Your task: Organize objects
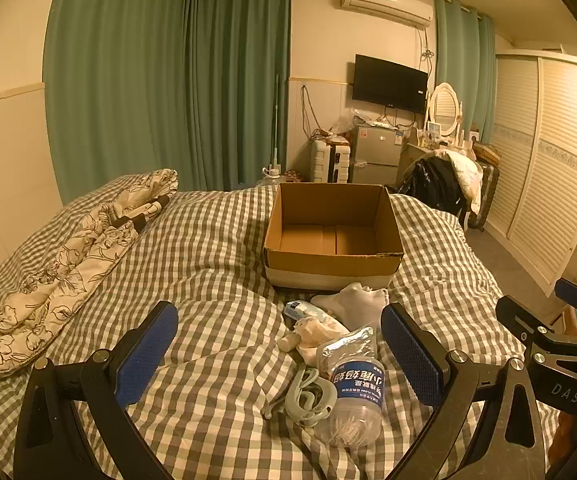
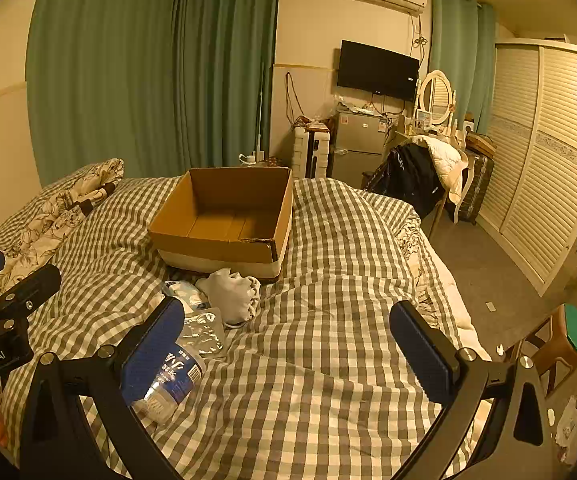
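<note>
Clutter sits in a small heap on the bed (image 1: 216, 240), just in front of an open cardboard box (image 1: 332, 268) that looks empty, so my guess is nothing has been sorted yet and the box is where it all belongs. Nearest the person lies a plastic water bottle (image 1: 354, 396) on its side, cap end toward them, touching a grey coiled cable (image 1: 308, 396). Beyond it are a clear crinkled packet (image 1: 348, 346), a pale crumpled item I cannot identify, a small blue-and-white pack (image 1: 302, 310), and a grey-white cloth pouch (image 1: 354, 300) right up against the box's front wall.

Both tools hover above the bedding and hold nothing. The left tool (image 1: 280, 354) has its jaws spread wide, with the heap lying between them in its view, which suggests it is lining up for the first pick, probably the bottle. The right tool (image 2: 288, 344) is equally wide apart and points at bare bedding to the right of the heap, apparently waiting.

The checked duvet is soft and rumpled, so things may sink or roll when nudged. A floral quilt (image 1: 60, 268) is bunched on the far left. Around the room: green curtains, a wall television, an air conditioner, a small fridge, a slatted wardrobe.
</note>
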`<state>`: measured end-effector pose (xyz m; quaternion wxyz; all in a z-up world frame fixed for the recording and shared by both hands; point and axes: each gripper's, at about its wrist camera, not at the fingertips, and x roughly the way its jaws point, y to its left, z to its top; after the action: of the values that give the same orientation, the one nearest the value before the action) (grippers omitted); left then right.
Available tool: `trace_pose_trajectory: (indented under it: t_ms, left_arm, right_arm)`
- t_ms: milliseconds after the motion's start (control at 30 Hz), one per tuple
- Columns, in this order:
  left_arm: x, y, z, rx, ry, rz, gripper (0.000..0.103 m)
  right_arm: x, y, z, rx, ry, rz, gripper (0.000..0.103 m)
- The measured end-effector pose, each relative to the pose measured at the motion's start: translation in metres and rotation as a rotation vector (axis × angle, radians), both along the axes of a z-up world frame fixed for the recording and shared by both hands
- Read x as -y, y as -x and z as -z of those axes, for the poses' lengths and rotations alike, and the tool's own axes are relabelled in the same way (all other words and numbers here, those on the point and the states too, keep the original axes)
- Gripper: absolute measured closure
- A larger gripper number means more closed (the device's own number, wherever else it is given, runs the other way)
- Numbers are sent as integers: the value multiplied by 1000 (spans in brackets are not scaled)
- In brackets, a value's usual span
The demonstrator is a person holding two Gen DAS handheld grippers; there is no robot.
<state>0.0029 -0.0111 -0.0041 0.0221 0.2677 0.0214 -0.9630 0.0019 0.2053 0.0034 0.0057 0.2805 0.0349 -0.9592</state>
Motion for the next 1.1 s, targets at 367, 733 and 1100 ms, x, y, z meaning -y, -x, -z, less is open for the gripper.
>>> trace_pose_trajectory:
  t_ms: [367, 733, 1100]
  left_arm:
    - [0, 0, 0, 1, 1, -1, 0]
    - [0, 0, 0, 3, 2, -3, 0]
    - [-4, -7, -3, -4, 11, 16, 0]
  right_arm:
    - [1, 0, 1, 1, 1, -1, 0]
    - [4, -1, 2, -3, -1, -8, 0]
    - [3, -9, -10, -22, -3, -17, 0]
